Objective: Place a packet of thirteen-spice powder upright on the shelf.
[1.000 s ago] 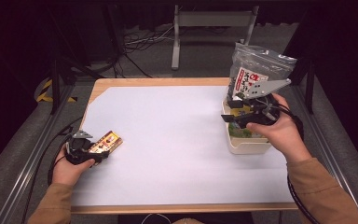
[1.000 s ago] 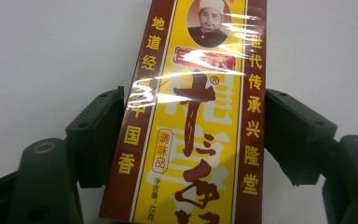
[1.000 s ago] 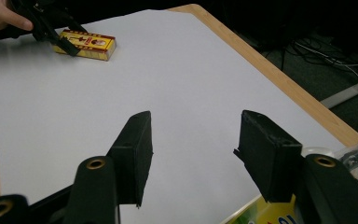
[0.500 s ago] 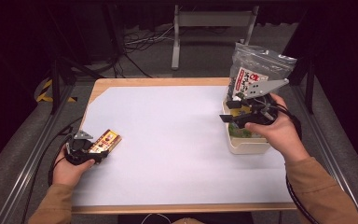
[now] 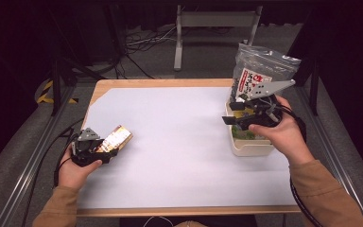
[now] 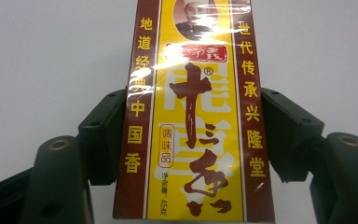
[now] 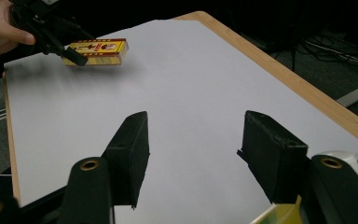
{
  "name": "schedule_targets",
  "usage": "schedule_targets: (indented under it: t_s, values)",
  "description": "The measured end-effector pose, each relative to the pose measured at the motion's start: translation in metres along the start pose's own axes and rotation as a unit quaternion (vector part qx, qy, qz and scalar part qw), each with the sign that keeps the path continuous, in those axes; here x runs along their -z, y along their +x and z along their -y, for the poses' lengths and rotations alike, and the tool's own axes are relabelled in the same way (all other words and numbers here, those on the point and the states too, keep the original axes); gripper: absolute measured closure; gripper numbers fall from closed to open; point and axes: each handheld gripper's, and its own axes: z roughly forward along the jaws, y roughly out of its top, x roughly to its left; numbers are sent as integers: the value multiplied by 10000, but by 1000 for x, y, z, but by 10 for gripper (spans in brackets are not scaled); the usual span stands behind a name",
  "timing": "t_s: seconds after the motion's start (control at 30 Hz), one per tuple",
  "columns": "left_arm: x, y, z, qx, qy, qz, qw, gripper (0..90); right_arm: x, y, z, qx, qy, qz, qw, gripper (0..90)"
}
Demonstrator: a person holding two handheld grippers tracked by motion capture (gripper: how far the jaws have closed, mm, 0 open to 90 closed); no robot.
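Left hand [image 5: 75, 165] enters at bottom left, forearm in tan sleeve, gripping the black two-jaw left gripper [image 5: 108, 147], jaws pointing right and away, pressed on both long sides of a yellow-and-brown box [image 6: 193, 116], lifted off the surface. Right hand [image 5: 279, 135] at far right, holding the black right gripper [image 5: 230, 113] with grey three-cornered plate, pointing left, jaws having just widened, nothing between them.

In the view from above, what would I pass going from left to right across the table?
Left gripper → yellow and brown seasoning box that it holds → bare white table top → right gripper → cream tub with the clear bag behind.
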Motion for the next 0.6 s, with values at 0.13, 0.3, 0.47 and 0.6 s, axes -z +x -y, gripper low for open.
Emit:
schedule_targets:
  t_s: [0.13, 0.3, 0.47, 0.6]
  values:
    - [5, -14, -11, -255, -147, 136, 9995, 321, 1, 1, 1, -11, -8, 4, 10000, 410]
    - [13, -36, -25, -496, -446, 268, 9974, 321, 4, 2, 2, -164, -91, -63, 9998, 400]
    - [16, -57, -32, -634, -804, 497, 9935, 322, 6, 3, 1, -250, -90, -96, 9996, 408]
    - [17, -75, -35, -798, -1176, 720, 9872, 322, 8, 5, 1, -274, -96, -126, 9995, 408]
